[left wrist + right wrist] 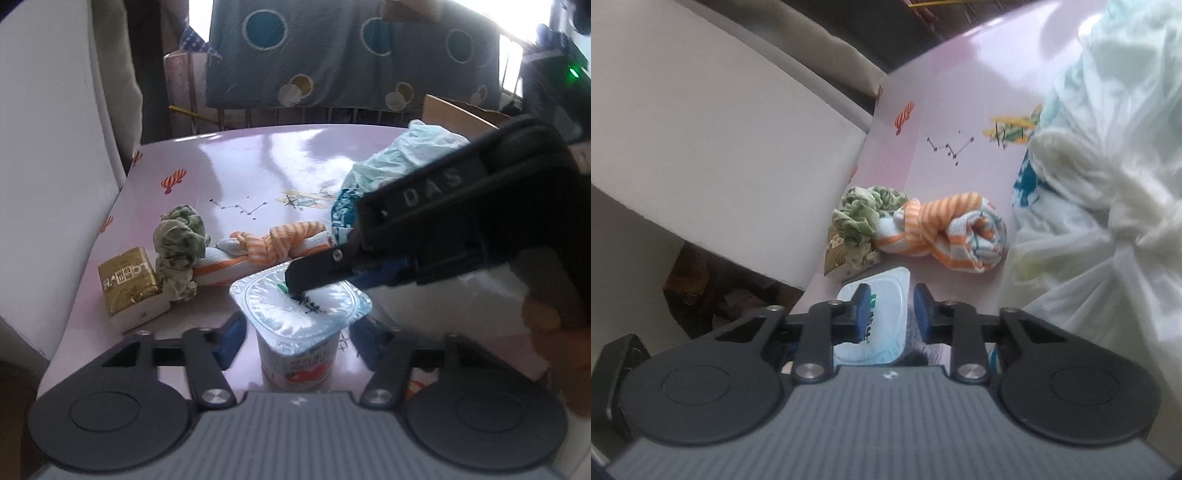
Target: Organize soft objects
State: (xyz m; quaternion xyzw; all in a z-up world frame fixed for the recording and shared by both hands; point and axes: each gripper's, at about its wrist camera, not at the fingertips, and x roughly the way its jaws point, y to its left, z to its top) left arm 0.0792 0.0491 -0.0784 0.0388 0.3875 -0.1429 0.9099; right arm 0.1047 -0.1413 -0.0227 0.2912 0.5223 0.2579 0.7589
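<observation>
Left wrist: yogurt cup [295, 332] upright near tabletop [258, 162] front edge, between left gripper [295, 334] parted pads, contact unclear | Right wrist: right gripper [892, 308] narrowed over cup lid; grip unclear.

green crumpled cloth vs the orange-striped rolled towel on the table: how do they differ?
The green crumpled cloth is a loose, bunched wad with a mottled green print; the orange-and-white striped rolled towel is a tight roll tied with a knotted orange-striped band. The cloth stands in a taller heap next to the gold-wrapped packet; the towel lies long and flat. Both are soft fabric, touching, on the pink printed table.
</observation>
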